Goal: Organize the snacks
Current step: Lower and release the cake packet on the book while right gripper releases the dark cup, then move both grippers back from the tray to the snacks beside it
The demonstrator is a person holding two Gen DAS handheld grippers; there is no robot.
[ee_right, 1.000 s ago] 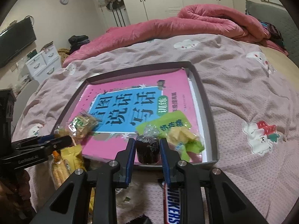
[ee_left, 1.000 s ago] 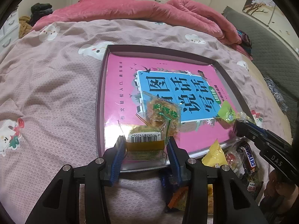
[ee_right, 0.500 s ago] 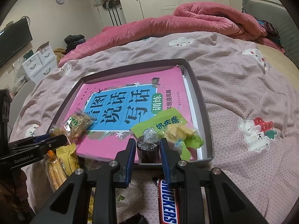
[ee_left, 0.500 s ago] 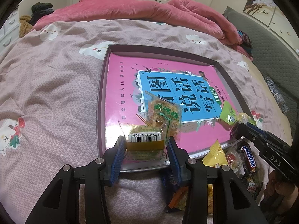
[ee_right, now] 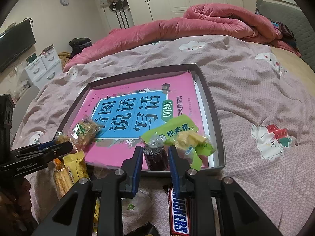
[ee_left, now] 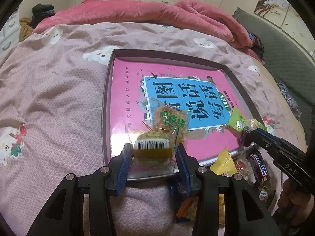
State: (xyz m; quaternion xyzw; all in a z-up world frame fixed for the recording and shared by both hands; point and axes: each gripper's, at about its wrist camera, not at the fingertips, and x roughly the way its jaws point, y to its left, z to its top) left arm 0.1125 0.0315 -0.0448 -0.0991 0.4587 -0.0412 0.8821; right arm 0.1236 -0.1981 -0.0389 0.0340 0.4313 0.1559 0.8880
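Note:
A grey tray (ee_left: 105, 102) lies on the bed with a pink and blue book (ee_left: 128, 90) inside it. My left gripper (ee_left: 154, 152) is shut on a yellow-green wrapped cake (ee_left: 150, 144) with a barcode, over the tray's near left corner. Just behind it lies an orange snack packet (ee_left: 170, 121). My right gripper (ee_right: 155, 153) is shut on a dark round snack (ee_right: 155, 158) in clear wrap, over the tray's (ee_right: 214, 114) near edge. A green packet (ee_right: 177, 129) and a yellow packet (ee_right: 189, 140) lie beside it in the tray.
Loose snacks lie on the pink bedspread in front of the tray: a Snickers bar (ee_right: 179, 210), a yellow packet (ee_right: 75, 165) and a corn-coloured packet (ee_right: 61, 179). A rumpled pink duvet (ee_right: 206, 23) lies at the far end of the bed. White drawers (ee_right: 43, 66) stand to the left.

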